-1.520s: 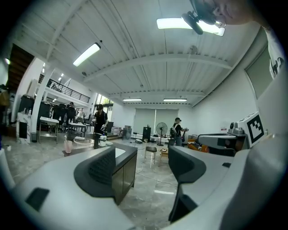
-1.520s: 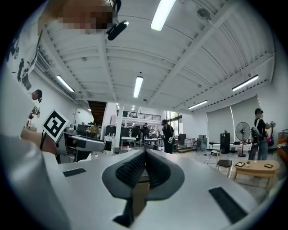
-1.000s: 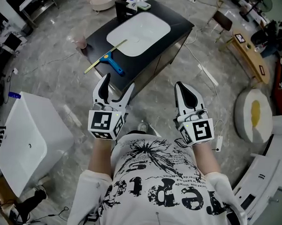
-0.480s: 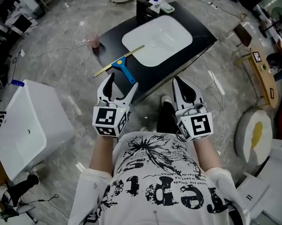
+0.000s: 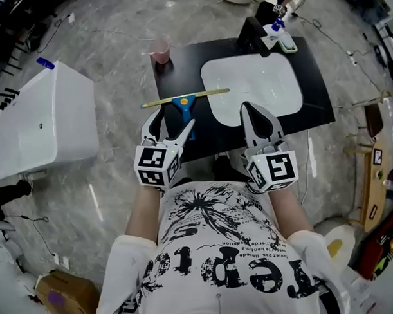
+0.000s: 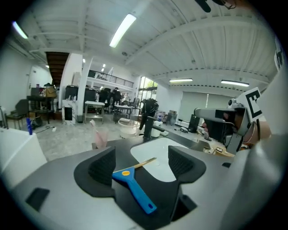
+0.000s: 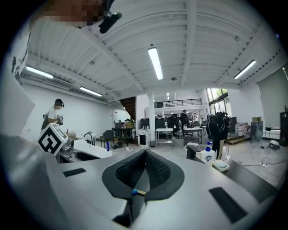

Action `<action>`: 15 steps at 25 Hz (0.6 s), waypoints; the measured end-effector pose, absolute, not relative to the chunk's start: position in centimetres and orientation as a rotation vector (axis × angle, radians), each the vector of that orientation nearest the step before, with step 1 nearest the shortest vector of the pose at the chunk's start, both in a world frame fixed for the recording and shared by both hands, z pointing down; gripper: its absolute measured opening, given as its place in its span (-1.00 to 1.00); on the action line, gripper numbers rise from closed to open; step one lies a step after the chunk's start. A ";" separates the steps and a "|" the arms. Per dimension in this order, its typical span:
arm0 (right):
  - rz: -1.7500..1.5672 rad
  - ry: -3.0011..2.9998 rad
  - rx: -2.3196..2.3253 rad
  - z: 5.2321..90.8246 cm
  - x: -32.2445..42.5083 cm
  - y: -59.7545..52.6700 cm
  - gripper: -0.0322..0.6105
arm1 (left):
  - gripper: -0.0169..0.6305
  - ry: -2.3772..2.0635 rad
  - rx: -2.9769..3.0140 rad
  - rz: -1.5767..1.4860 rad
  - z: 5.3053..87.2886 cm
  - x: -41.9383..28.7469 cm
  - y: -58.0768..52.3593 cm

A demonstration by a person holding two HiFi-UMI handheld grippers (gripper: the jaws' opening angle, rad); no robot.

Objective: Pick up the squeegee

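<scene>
The squeegee (image 5: 183,102) lies on the black counter (image 5: 180,78), left of the white sink basin (image 5: 254,84). Its thin yellow blade runs across the counter and its blue handle points toward me. My left gripper (image 5: 169,123) hovers open just short of the handle. In the left gripper view the squeegee (image 6: 135,191) sits between and beyond the spread jaws of the left gripper (image 6: 141,164). My right gripper (image 5: 259,118) is held over the basin's near edge. In the right gripper view the right gripper (image 7: 145,155) is shut on nothing.
A pink cup (image 5: 161,51) stands at the counter's far left corner. A black faucet (image 5: 251,34) and a soap bottle (image 5: 276,26) stand behind the basin. A large white tub (image 5: 43,122) sits on the floor to the left.
The person has walked up to the counter, so it and the squeegee now lie right in front of both grippers. Neither gripper's jaws have changed.
</scene>
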State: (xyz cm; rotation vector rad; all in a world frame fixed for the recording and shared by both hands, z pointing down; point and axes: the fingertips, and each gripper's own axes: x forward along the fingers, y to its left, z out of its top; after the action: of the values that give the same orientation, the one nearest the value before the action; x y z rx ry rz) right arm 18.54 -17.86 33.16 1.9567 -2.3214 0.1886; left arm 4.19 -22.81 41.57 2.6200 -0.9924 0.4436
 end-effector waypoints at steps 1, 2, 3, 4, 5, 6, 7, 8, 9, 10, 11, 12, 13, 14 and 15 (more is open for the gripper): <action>0.198 -2.345 1.925 33.5 19.4 -19.2 -0.86 | 0.14 -1.032 2.591 0.452 42.2 4.6 -23.5; 0.205 -2.369 1.887 33.9 20.1 -20.5 -0.86 | 0.14 -1.072 2.559 0.462 42.8 5.0 -24.0; 0.208 -2.391 1.845 34.3 20.7 -21.6 -0.86 | 0.14 -1.111 2.524 0.473 43.5 5.3 -24.4; 0.209 -2.411 1.803 34.8 21.2 -22.6 -0.86 | 0.14 -1.147 2.488 0.486 44.4 5.5 -24.7; 0.210 -2.430 1.762 35.4 21.5 -23.5 -0.85 | 0.14 -1.181 2.452 0.500 45.3 5.7 -25.0; 0.212 -2.448 1.722 36.0 21.7 -24.3 -0.86 | 0.14 -1.212 2.417 0.515 46.3 5.8 -25.3; 0.217 -2.466 1.683 36.7 21.9 -25.1 -0.85 | 0.14 -1.239 2.382 0.530 47.3 6.0 -25.6; 0.226 -2.482 1.642 37.5 22.0 -25.8 -0.86 | 0.14 -1.261 2.348 0.546 48.4 6.1 -25.9; 0.237 -2.496 1.601 38.2 22.1 -26.4 -0.86 | 0.14 -1.278 2.313 0.564 49.6 6.3 -26.1; 0.249 -2.508 1.561 39.0 22.1 -26.9 -0.86 | 0.14 -1.291 2.276 0.583 50.9 6.5 -26.2; 0.260 -2.516 1.524 39.9 22.1 -27.4 -0.85 | 0.14 -1.303 2.239 0.603 52.2 6.6 -26.4; 0.270 -2.521 1.491 40.7 22.1 -27.9 -0.85 | 0.14 -1.316 2.203 0.620 53.4 6.7 -26.7; 0.280 -2.523 1.463 41.5 22.2 -28.4 -0.86 | 0.14 -1.328 2.167 0.634 54.6 6.8 -27.0; 0.291 -2.525 1.438 42.2 22.2 -28.9 -0.85 | 0.14 -1.340 2.132 0.646 55.8 6.9 -27.4; 0.303 -2.526 1.416 43.0 22.4 -29.4 -0.86 | 0.14 -1.350 2.099 0.660 56.9 7.0 -27.8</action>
State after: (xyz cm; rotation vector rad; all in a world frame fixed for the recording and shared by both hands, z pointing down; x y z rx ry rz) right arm 22.35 -29.40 43.01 1.4155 -2.5259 0.3026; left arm 6.99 -27.78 56.92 2.0992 -1.3503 0.6600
